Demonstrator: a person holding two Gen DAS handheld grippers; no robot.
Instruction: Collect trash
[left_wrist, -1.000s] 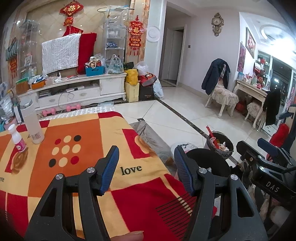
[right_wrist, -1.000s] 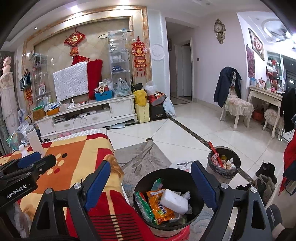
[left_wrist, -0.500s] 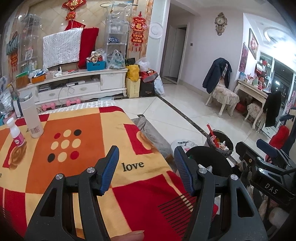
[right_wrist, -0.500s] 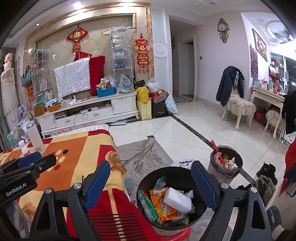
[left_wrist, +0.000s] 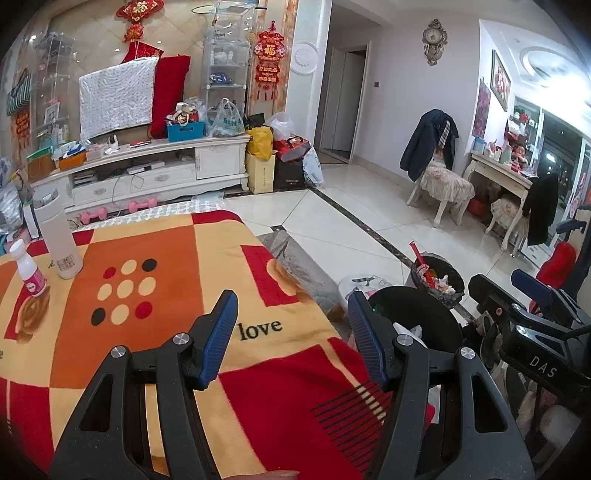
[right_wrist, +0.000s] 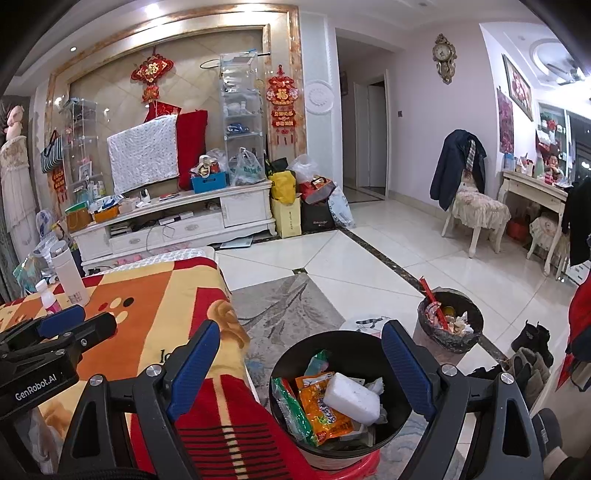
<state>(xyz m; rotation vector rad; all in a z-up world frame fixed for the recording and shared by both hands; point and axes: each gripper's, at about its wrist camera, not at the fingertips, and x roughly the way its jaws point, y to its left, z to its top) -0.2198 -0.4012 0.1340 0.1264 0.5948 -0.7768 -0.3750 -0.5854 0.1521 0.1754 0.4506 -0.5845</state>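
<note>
Both grippers hang empty right now. The right gripper (right_wrist: 299, 369) has its fingers spread wide above the black bin (right_wrist: 341, 452), which sits on the floor at the desk's right edge holding snack wrappers (right_wrist: 319, 406) and a white foam block (right_wrist: 352, 398). The left gripper (left_wrist: 291, 339) is about half open over the blanket-covered desk (left_wrist: 147, 332). The only candidates left look like the small pink bottle (left_wrist: 29, 273) and tall white bottle (left_wrist: 59, 236) far left. I'd send the left one, gripping low on the bottle's body so it doesn't tip.

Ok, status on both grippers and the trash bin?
Left gripper, right gripper open, empty. Black bin holds wrappers, white block. Nothing in the way.
</note>
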